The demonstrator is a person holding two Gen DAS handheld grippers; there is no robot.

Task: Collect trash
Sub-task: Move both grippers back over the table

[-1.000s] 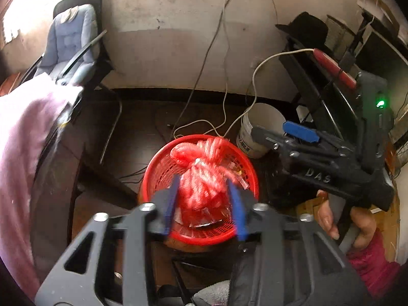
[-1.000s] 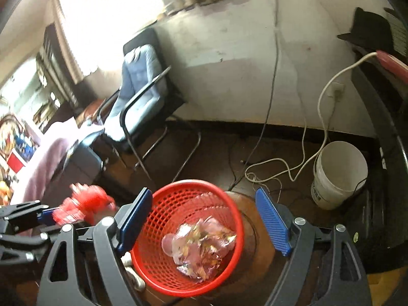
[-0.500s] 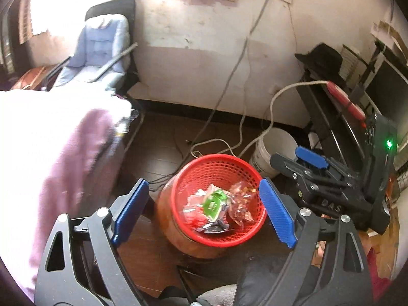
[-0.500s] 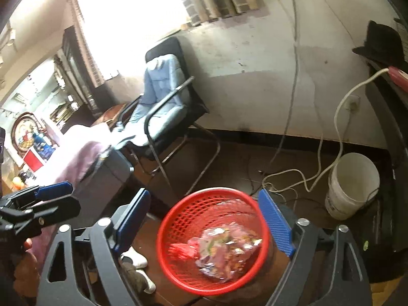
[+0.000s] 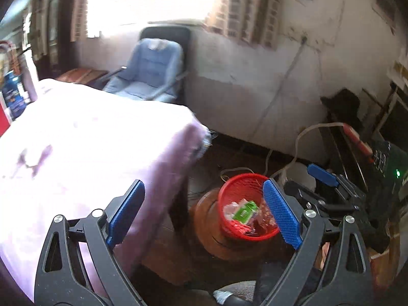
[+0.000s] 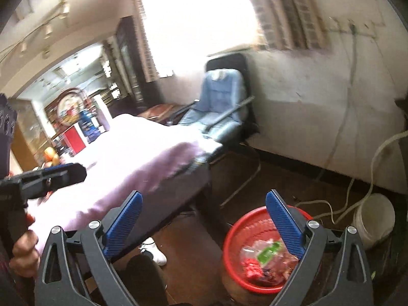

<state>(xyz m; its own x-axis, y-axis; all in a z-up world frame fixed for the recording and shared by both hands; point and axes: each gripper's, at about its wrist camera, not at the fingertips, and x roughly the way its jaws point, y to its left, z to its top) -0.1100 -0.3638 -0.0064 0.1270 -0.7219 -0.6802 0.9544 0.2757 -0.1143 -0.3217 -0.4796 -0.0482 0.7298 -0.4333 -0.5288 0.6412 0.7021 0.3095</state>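
Blue padded chair (image 5: 150, 74) by the wall, pink cloth (image 5: 76, 153) draped nearby, white bucket (image 6: 374, 219) on the floor

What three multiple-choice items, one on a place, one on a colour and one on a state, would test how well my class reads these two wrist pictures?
1. Where does the red basket stand?
A. on the pink-covered table
B. on a round brown stool
C. on the blue chair

2. What colour is the bucket beside the basket?
A. white
B. green
C. black

3. How does the left gripper stand?
A. shut on a red bag
B. shut on nothing
C. open, with nothing between its pads

Answers:
1 B: the left wrist view shows the stool under the basket, on the floor.
2 A: its wall shows white below the cable in the right wrist view.
3 C: its blue pads stand wide apart; the jaws have just been opening, and the wrappers lie in the basket.
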